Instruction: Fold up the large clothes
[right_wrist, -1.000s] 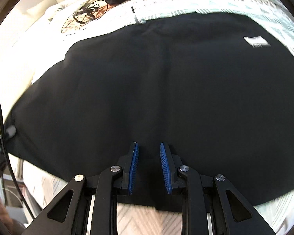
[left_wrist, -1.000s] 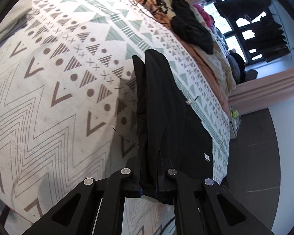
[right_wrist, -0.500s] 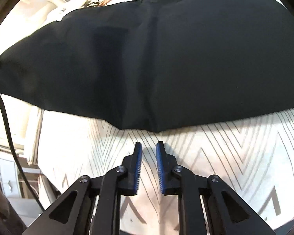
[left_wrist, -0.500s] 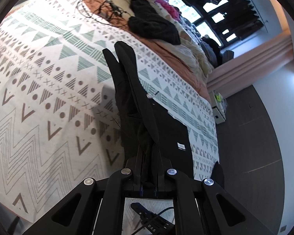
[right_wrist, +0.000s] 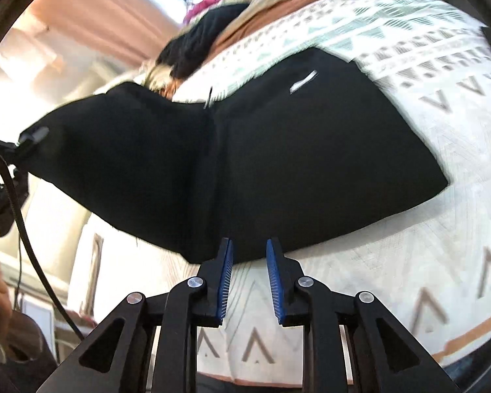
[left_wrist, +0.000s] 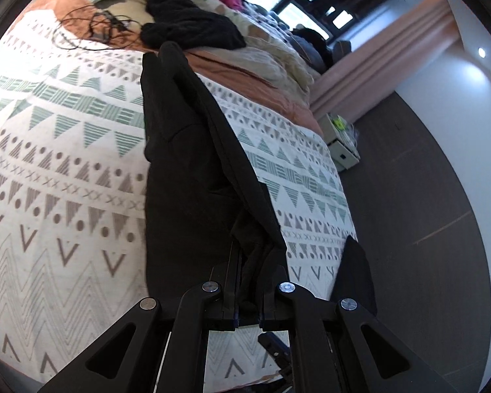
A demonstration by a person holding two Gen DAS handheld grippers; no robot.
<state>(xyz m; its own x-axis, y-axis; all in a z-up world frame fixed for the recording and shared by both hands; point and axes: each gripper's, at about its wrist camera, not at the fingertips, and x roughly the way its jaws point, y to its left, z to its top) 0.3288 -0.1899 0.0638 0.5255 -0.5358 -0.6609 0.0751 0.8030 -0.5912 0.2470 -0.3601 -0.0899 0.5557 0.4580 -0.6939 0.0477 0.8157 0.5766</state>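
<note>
Left wrist view shows the left gripper with its jaws pinched on a bunched edge of the large black cloth garment, which rises from the fingers and runs away in long folds over the white bedspread with grey and green triangle and zigzag print. A further flap of the same black cloth hangs just right of the gripper, over the edge of the bed. Beyond the garment lie a dark fuzzy knitted item and a tangle of thin black cable on a rust-orange sheet. A pale pink curtain hangs near the window, and the dark grey floor lies right of the bed. In the right wrist view, the right gripper has its blue ribbed pads spread apart with nothing between them, the tips just at the near hem of the black garment. The cloth is partly lifted on the left side and lies flat on the printed bedspread on the right, a small white label showing on it. This view is blurred.
</note>
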